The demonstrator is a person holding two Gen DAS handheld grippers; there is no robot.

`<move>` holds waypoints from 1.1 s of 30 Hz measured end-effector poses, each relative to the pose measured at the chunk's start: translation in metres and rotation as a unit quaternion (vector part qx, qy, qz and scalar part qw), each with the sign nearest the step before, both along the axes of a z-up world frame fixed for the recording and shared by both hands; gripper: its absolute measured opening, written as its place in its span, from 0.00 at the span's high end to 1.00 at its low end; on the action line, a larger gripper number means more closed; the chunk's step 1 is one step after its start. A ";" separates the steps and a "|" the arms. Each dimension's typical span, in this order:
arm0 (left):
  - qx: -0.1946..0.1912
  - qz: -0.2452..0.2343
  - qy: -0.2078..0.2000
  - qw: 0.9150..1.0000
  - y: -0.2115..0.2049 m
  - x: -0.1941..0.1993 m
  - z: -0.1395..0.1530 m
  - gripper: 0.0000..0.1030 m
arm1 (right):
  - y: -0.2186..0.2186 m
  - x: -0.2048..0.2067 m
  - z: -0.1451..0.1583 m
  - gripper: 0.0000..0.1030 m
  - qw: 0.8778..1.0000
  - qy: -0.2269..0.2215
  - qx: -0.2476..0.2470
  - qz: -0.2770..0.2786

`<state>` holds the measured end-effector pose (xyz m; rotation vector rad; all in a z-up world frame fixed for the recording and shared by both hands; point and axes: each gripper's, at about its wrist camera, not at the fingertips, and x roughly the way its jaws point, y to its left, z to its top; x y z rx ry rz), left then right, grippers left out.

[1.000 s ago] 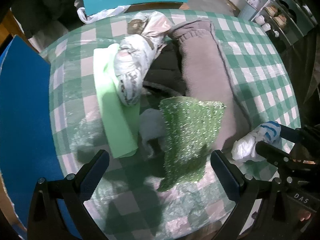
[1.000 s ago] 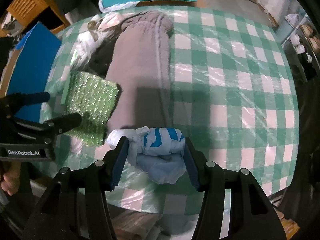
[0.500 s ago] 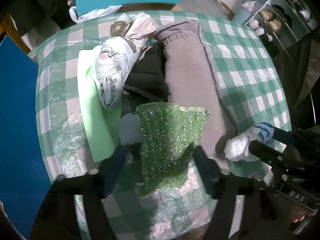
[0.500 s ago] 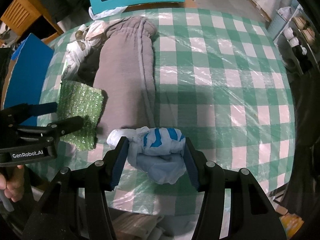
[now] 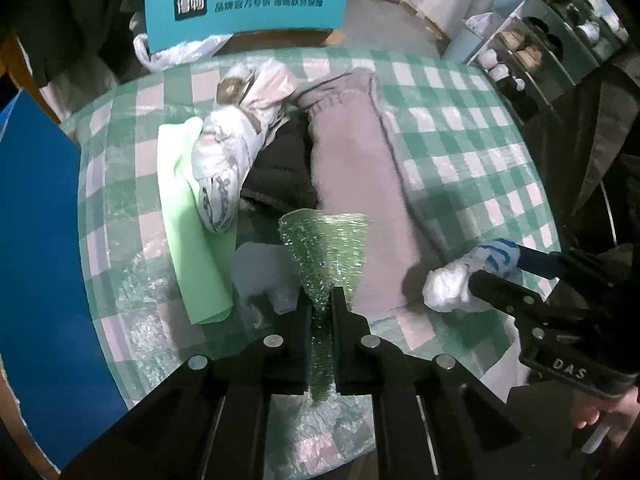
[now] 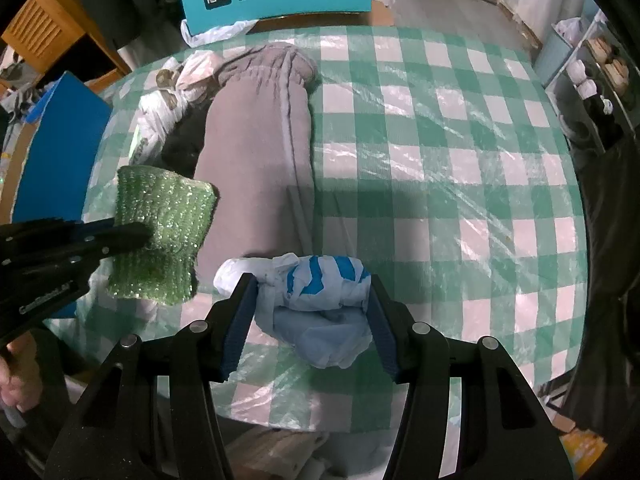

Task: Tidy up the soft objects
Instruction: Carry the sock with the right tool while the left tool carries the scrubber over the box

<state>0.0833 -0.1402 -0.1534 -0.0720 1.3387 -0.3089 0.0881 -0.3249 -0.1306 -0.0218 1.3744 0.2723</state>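
Observation:
My left gripper (image 5: 321,300) is shut on a glittery green knitted cloth (image 5: 326,248), pinched between the jaws and lifted off the table; it also shows in the right wrist view (image 6: 160,236). My right gripper (image 6: 310,288) is shut on a crumpled white and blue plastic bag (image 6: 320,284), held above the table's front edge; the bag also shows in the left wrist view (image 5: 468,276). A long grey fleece garment (image 6: 256,152) lies lengthwise on the green checked tablecloth (image 6: 440,168).
A white patterned bundle (image 5: 236,140), a dark garment (image 5: 284,176), a light green folded sheet (image 5: 188,224) and a pale blue bag (image 5: 260,268) lie left of the grey garment. A blue board (image 5: 36,260) stands at the left. A teal chair back (image 5: 248,4) is behind.
My left gripper has closed from wide open onto the green cloth and raised it, bunching it. The right gripper keeps hold of the bag and has barely moved.

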 end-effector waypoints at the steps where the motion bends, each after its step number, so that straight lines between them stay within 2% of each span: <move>1: 0.000 -0.002 -0.002 1.000 -0.001 -0.001 0.002 0.93 | 0.000 0.000 0.001 0.47 1.000 -0.002 0.001 0.000; 18: 0.026 -0.008 -0.046 0.999 0.012 -0.018 0.038 0.95 | 0.002 -0.002 0.022 0.47 1.000 -0.028 0.001 -0.003; 33: 0.084 -0.005 -0.102 0.991 0.029 -0.032 0.073 0.95 | 0.013 -0.006 0.059 0.47 0.997 -0.071 -0.002 0.009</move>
